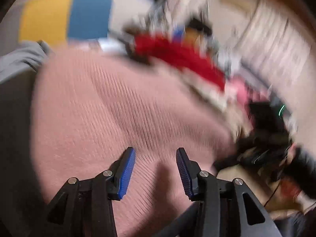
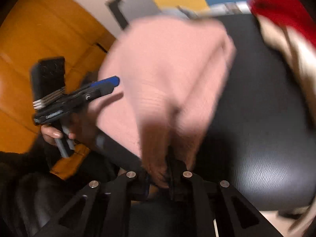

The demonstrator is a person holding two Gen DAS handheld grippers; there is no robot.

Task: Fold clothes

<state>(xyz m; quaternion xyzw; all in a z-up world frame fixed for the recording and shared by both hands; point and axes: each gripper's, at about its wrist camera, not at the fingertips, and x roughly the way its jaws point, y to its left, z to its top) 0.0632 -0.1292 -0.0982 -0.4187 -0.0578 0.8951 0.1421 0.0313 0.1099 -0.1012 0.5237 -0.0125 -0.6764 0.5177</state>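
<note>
The right gripper (image 2: pixel 162 177) is clamped on a bunched edge of the pink ribbed knit garment (image 2: pixel 167 75) — the cloth is pinched between its jaws and rises away from them as a draped sheet. Past that sheet and to its right lies a dark padded surface (image 2: pixel 266 128), and further right, at the frame's edge, a pile of red and cream clothes (image 2: pixel 286 19). To the left of the right claw, the left gripper (image 2: pixel 110 83) shows side-on, its blue pad tip just at the pink cloth's edge, held by a hand (image 2: pixel 53 134) below it.

In the left wrist view, the left gripper (image 1: pixel 156 169) stands with its jaws apart, blue pads (image 1: pixel 126 175) well separated and nothing pinched between them — the pink garment (image 1: pixel 118 108) spreads directly ahead of and beneath them. Left of it lies a grey cloth (image 1: pixel 19 63). Beyond, up and to the right, is the blurred heap of red clothes (image 1: pixel 177 55); further back, a yellow and blue panel (image 1: pixel 65 17).
</note>
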